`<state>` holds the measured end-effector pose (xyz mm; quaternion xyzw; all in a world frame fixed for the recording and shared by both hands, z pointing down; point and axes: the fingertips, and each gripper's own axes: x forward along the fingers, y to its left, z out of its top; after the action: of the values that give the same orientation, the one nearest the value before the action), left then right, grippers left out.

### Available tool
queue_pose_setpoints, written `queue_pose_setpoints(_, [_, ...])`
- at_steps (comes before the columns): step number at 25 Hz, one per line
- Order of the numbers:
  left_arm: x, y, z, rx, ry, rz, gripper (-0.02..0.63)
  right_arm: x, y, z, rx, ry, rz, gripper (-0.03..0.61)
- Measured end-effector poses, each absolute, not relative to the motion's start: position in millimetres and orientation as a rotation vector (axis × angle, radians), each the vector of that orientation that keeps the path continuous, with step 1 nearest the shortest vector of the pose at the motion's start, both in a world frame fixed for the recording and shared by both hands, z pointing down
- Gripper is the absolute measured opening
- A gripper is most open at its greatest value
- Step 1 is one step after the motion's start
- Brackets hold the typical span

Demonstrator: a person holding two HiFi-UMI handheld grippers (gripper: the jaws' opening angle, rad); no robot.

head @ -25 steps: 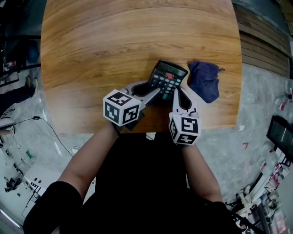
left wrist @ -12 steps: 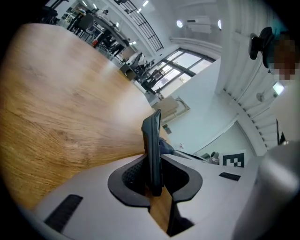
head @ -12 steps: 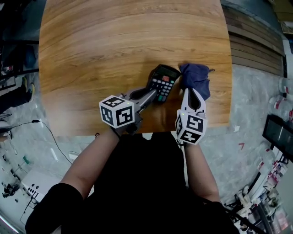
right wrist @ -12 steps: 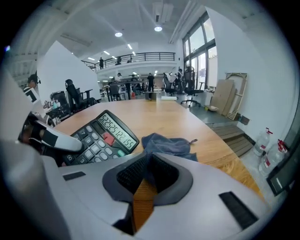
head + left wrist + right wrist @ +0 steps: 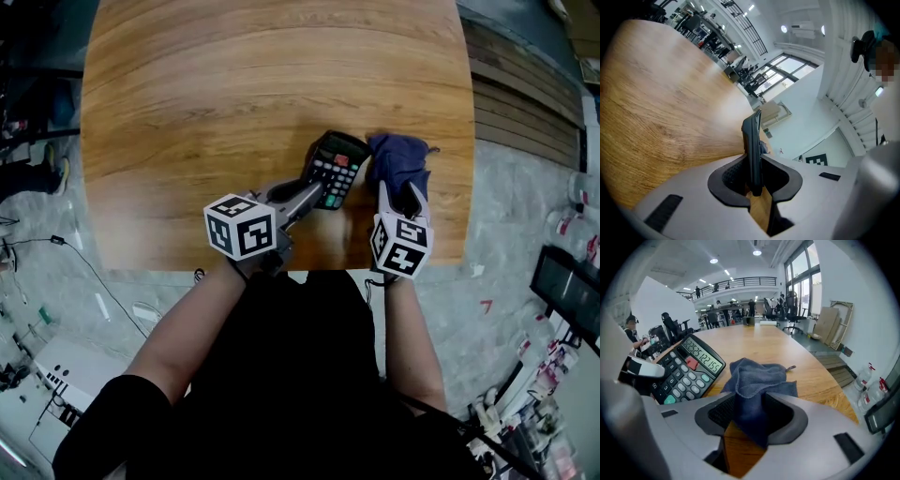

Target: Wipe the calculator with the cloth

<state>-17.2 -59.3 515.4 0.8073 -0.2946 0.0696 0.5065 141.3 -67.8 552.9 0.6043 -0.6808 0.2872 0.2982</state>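
Right fingers [image 5: 719, 412] newly apart around cloth [image 5: 757, 379]

One calculator [image 5: 334, 169]; one cloth [image 5: 401, 161]; one table [image 5: 234, 94]; two grippers: left hand-held gripper [image 5: 312, 193], right hand-held gripper [image 5: 400, 190].

Fuzzy matt cloth [image 5: 398, 167], grained wooden table [image 5: 234, 94]

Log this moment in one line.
left gripper: just closed on calculator | right gripper: fingers just opened around cloth | cloth: crumpled on table
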Motion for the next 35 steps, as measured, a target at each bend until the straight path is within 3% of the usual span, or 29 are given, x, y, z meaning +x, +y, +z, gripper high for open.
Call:
queue_pose_setpoints(5, [-17,-59,519,1.928,-0.721,0.154,0.069,141,-73,558,1.572,-1.818,0.735,0.149])
queue_pose_setpoints(14, [-16,-55,510,1.937,-0.721,0.144,0.069,138,-72,527,1.589,-1.926,0.781,0.08])
queue_pose_setpoints(22, [-18,-56,496,1.957,-0.718,0.111,0.069,85,-73,438,1.604,-2.188,0.673,0.077])
queue_pose_setpoints(35, [-23,-44,489,1.955,-0.72,0.101,0.069,-13,-47,408,1.33,-2.42,0.648,0.077])
